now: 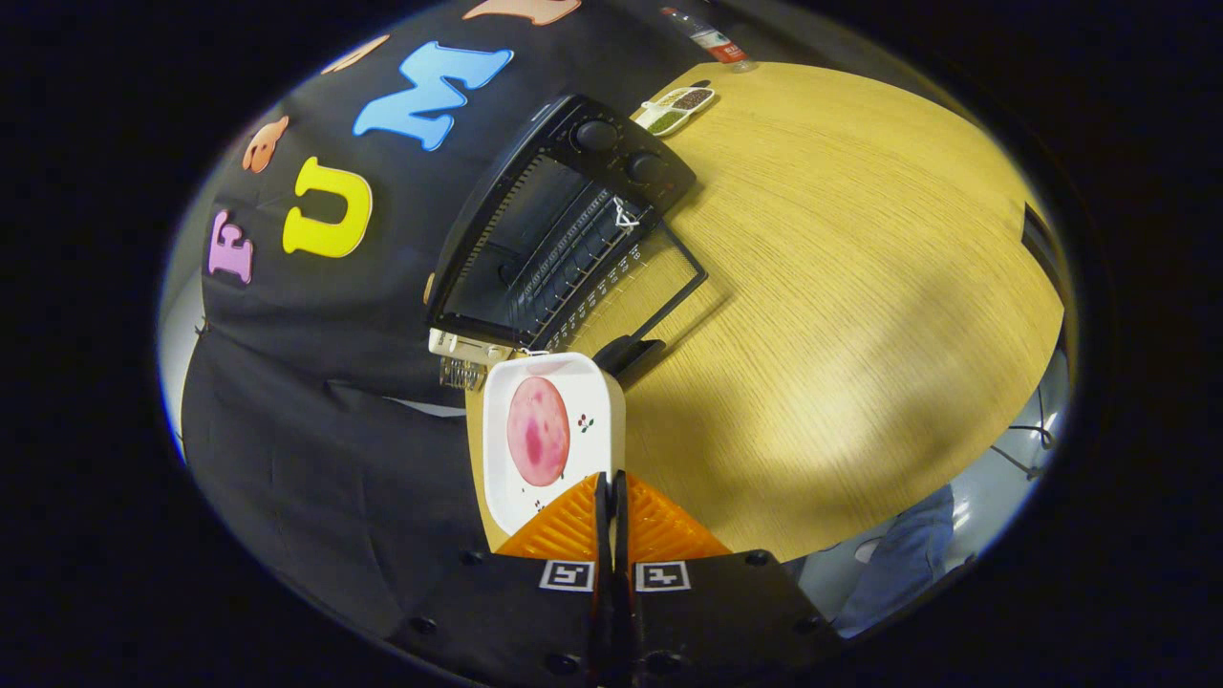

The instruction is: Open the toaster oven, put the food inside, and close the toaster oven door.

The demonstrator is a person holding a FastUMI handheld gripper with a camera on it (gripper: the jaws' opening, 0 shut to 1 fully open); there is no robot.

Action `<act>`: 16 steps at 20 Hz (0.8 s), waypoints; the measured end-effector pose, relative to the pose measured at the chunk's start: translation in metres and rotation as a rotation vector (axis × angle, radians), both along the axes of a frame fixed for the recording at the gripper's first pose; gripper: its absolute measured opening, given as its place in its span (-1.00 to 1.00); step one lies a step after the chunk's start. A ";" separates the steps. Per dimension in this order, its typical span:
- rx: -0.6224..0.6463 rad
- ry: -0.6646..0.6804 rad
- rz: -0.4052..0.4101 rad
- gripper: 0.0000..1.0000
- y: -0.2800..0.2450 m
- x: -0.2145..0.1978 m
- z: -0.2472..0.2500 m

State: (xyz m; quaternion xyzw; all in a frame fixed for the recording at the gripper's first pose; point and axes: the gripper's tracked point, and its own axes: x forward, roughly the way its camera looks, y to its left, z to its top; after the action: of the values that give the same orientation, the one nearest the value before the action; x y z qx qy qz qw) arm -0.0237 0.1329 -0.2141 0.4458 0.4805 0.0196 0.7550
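The gripper pinches the near rim of a white dish holding a pink meat slice. At 12 o'clock beyond, the toaster oven stands with door open on the wooden table.

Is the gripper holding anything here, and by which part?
Yes: the gripper is shut on the white dish's near rim, with the round slice of food lying in it.
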 end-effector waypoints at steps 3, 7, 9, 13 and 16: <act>0.010 -0.012 -0.077 -0.96 0.003 0.015 0.000; 0.025 -0.023 -0.199 -0.96 0.006 0.044 -0.004; 0.048 -0.025 -0.254 -0.96 0.010 0.061 -0.006; 0.060 -0.029 -0.310 -0.96 0.019 0.095 -0.012; 0.074 -0.028 -0.359 -0.96 0.023 0.121 -0.016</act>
State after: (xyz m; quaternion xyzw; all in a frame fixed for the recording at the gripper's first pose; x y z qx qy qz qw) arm 0.0974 0.1555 -0.2301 0.5516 0.3817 -0.0917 0.7360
